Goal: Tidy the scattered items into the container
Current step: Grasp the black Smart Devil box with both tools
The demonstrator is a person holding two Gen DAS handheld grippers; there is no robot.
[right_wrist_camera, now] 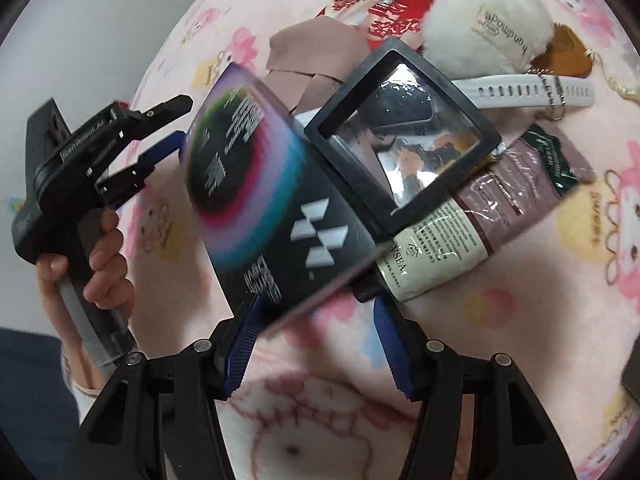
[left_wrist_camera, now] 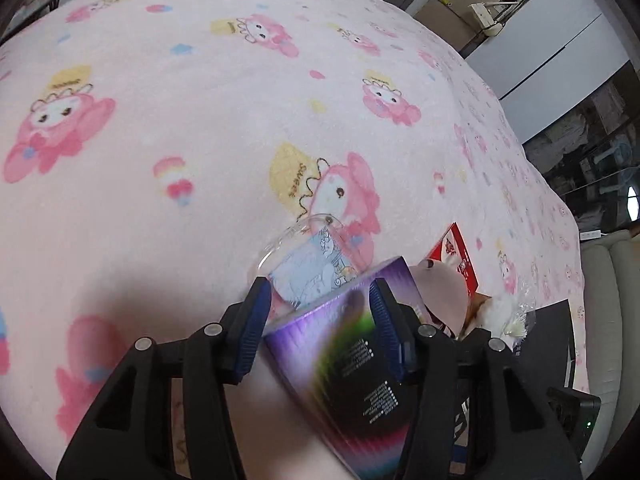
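Note:
A black box with a rainbow ring [right_wrist_camera: 260,200] is tilted and blurred, overlapping a black-framed case with a clear lid [right_wrist_camera: 404,136]. In the left wrist view the box [left_wrist_camera: 340,360] shows between and under my left gripper [left_wrist_camera: 320,284], wider than the gap, so the pads do not pinch it. From the right wrist view my left gripper [right_wrist_camera: 182,120] sits open beside the box's left edge. My right gripper [right_wrist_camera: 316,300] is open. The box's lower corner reaches its left pad, and bedspread shows before the right pad. A clear phone case [left_wrist_camera: 308,248] lies just beyond.
On the pink cartoon bedspread [left_wrist_camera: 200,120] lie a sachet [right_wrist_camera: 480,216], a white watch strap [right_wrist_camera: 532,92], a white plush [right_wrist_camera: 488,16], a red packet [right_wrist_camera: 384,8] and a pink card [right_wrist_camera: 312,52]. A dark flat object [left_wrist_camera: 548,328] and a sofa [left_wrist_camera: 608,300] are at the right.

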